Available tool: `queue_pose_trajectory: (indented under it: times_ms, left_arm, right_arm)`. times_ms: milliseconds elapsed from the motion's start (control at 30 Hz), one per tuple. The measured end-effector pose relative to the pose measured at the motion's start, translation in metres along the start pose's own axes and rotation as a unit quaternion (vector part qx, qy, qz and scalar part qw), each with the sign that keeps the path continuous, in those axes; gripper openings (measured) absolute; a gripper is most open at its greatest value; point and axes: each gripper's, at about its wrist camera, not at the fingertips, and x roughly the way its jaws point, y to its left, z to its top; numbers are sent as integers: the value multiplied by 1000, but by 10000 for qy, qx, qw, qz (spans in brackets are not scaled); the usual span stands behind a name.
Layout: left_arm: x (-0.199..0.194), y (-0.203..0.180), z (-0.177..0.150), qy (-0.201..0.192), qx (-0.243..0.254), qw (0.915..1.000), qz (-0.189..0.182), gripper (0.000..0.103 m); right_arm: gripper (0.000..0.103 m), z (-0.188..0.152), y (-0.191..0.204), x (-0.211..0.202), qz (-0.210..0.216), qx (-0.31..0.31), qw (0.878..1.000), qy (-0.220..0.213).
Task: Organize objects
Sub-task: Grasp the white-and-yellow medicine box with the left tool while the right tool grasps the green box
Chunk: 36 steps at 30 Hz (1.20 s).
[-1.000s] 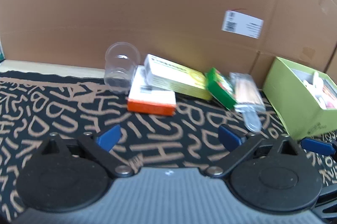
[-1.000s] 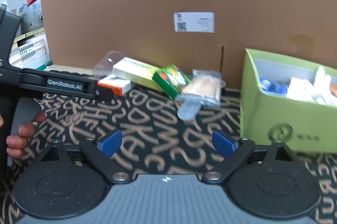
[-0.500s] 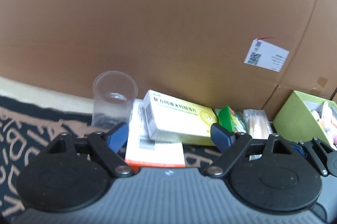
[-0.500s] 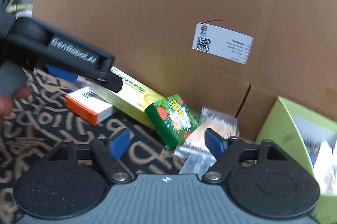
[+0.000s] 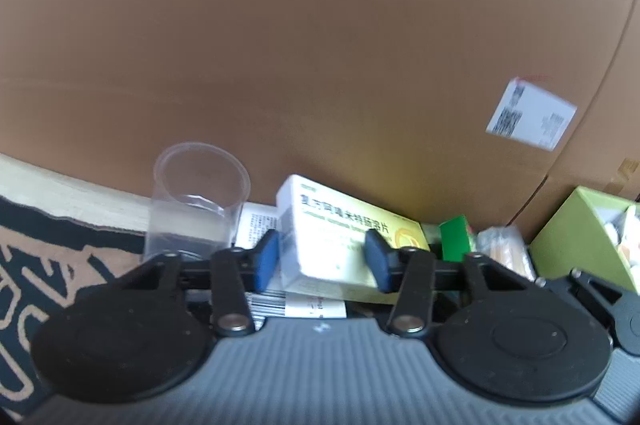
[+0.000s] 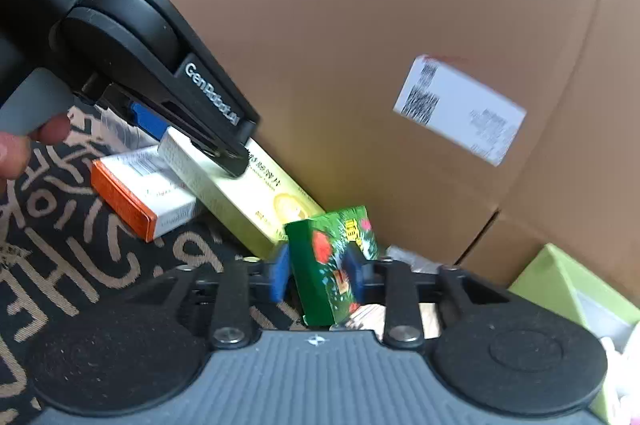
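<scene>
My left gripper [image 5: 322, 261] is shut on the white and yellow medicine box [image 5: 340, 237], its blue pads pressing the box's near end; the box also shows in the right wrist view [image 6: 248, 197] with the left gripper's finger on it. That box lies over a white and orange box [image 6: 140, 193]. My right gripper [image 6: 318, 275] is shut on the small green box [image 6: 334, 261], which stands tilted between the pads. A clear plastic cup [image 5: 196, 201] stands upright left of the boxes.
A lime green box [image 5: 580, 237] holding white items stands at the right, also in the right wrist view [image 6: 560, 285]. A bag of wooden sticks [image 5: 506, 249] lies beside it. A cardboard wall [image 5: 320, 45] with a white label rises behind. The mat [image 6: 60, 233] is black with tan letters.
Both grippers moved forward to the pile and closed: the left onto the white and yellow box, the right onto the green box.
</scene>
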Motion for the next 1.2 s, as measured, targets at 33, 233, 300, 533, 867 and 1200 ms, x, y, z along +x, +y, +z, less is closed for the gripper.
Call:
queue_pose_trajectory:
  times_ms: [33, 233, 300, 533, 867, 1200]
  left_arm:
    - [-5, 1, 0, -16, -54, 10000, -45, 38]
    - [-45, -16, -17, -216, 132, 9996, -147, 27]
    - [-60, -22, -28, -191, 226, 9992, -282, 24]
    - [-105, -38, -88, 305, 682, 9939, -807, 19]
    - [-139, -44, -114, 250, 841, 9940, -655, 65]
    - [-99, -67, -80, -124, 987, 9950, -63, 78]
  right_arm:
    - [26, 1, -3, -4, 46, 77, 10000, -9]
    - [22, -1, -23, -44, 236, 679, 9974, -105]
    - [22, -6, -30, -66, 411, 831, 9956, -168]
    - [22, -35, -44, -159, 756, 853, 9927, -398]
    - [26, -97, -44, -208, 659, 1617, 9846, -22]
    - [31, -111, -55, -205, 611, 2160, 9745, 29]
